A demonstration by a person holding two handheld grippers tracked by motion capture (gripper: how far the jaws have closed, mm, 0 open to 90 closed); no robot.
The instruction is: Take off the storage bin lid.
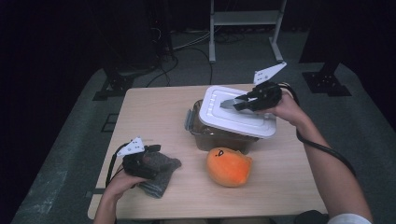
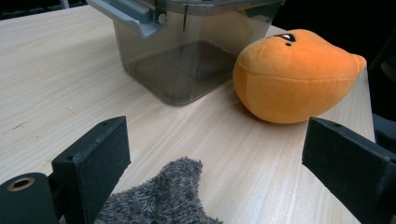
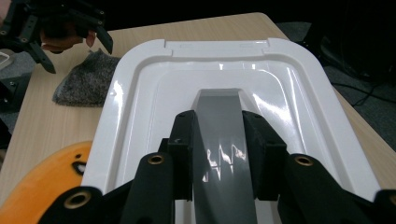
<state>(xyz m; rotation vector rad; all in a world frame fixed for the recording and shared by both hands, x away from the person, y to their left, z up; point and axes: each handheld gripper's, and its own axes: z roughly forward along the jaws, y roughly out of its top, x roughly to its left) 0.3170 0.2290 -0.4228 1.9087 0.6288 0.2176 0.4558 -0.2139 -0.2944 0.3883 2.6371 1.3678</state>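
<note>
A white lid (image 1: 236,122) with a grey handle (image 1: 229,102) hangs tilted and askew over a clear dark container (image 1: 219,139). My right gripper (image 1: 240,103) is shut on that handle. In the right gripper view its black jaws (image 3: 218,126) clamp the grey handle (image 3: 219,158) from both sides, above the lid (image 3: 140,93). My left gripper (image 1: 156,161) stands open over a grey fuzzy cloth (image 1: 161,177) at the table's near left. In the left gripper view the cloth (image 2: 163,200) lies low between the wide jaws (image 2: 219,140).
An orange plush toy (image 1: 229,166) lies in front of the container, also close in the left gripper view (image 2: 294,74). The container (image 2: 187,60) has a grey side latch (image 1: 189,119). The wooden table (image 1: 154,116) is bare at the left. Stands and cables lie on the floor beyond.
</note>
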